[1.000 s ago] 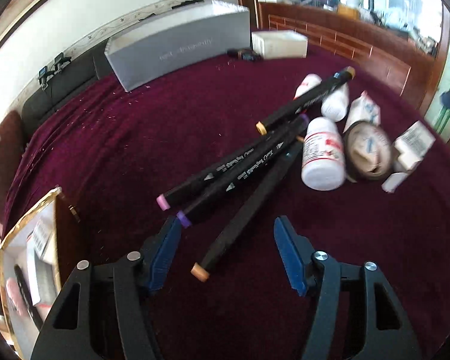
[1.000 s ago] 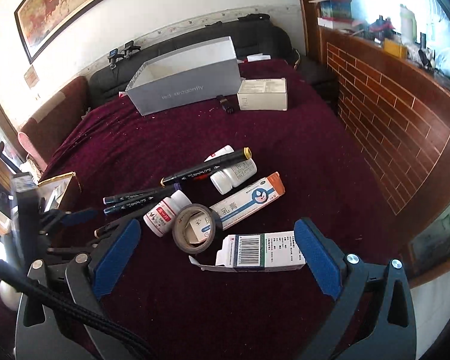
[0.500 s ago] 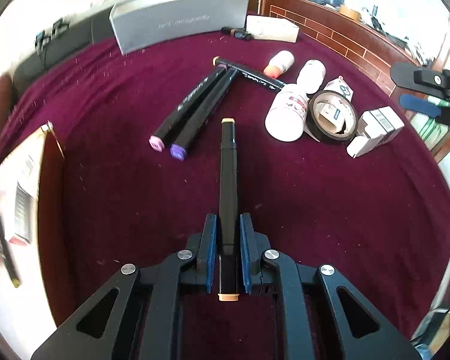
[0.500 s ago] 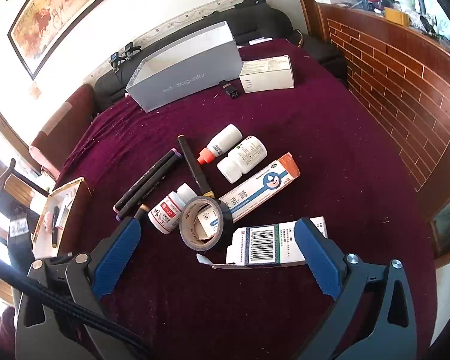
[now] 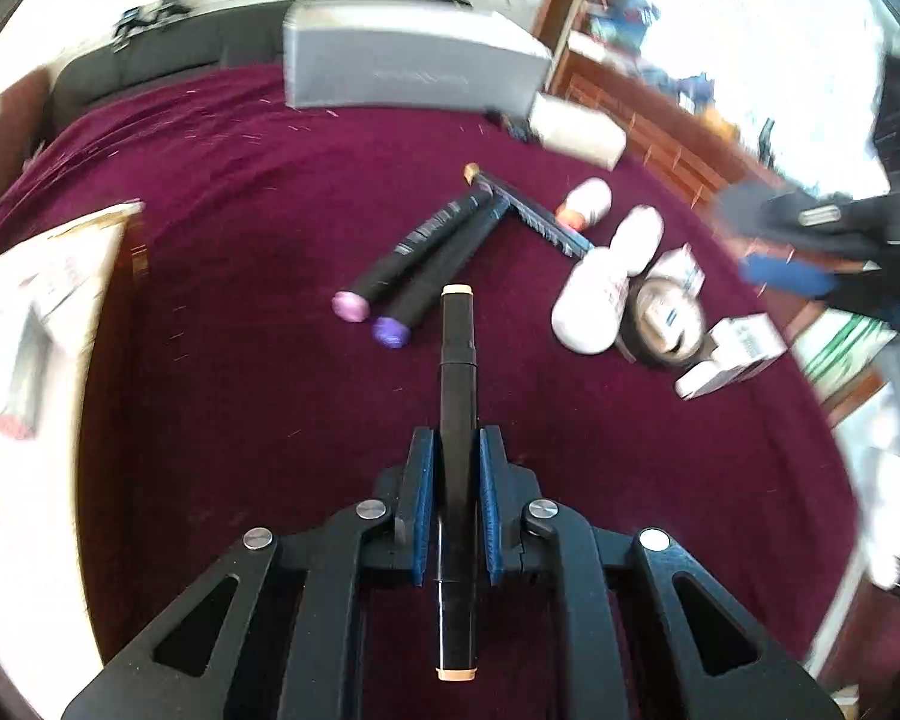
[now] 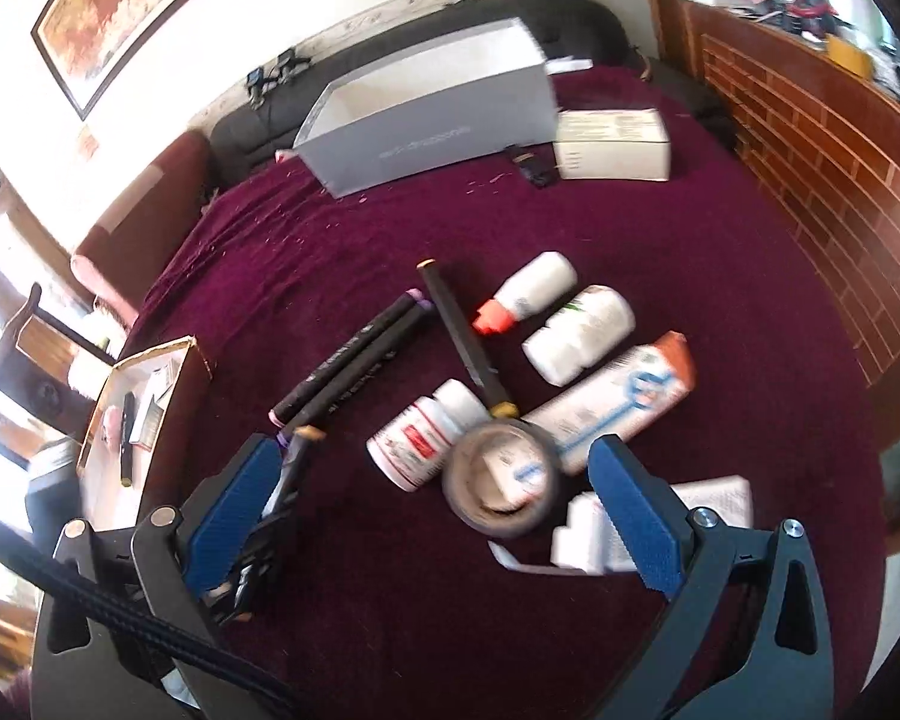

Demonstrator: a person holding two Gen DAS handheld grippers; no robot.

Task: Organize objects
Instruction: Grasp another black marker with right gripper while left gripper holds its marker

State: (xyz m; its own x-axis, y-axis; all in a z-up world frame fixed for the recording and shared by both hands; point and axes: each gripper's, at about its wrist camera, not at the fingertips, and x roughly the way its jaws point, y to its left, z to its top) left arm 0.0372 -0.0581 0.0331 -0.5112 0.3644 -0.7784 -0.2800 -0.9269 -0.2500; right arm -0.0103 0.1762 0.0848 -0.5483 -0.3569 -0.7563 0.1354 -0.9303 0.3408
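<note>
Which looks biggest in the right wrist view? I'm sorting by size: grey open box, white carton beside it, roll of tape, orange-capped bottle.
1. Grey open box, clearly largest.
2. White carton and roll of tape look alike; the tape is nearer the camera, so unranked.
3. Orange-capped bottle, smallest.

**Grippers: left clamped, right wide**

Our left gripper [image 5: 455,504] is closed, both blue pads [image 5: 421,501] pinching the black marker [image 5: 457,396] mid-barrel, marker pointing straight ahead. Our right gripper [image 6: 432,519] hangs over the table with jaws spread wide, holding nothing.
</note>
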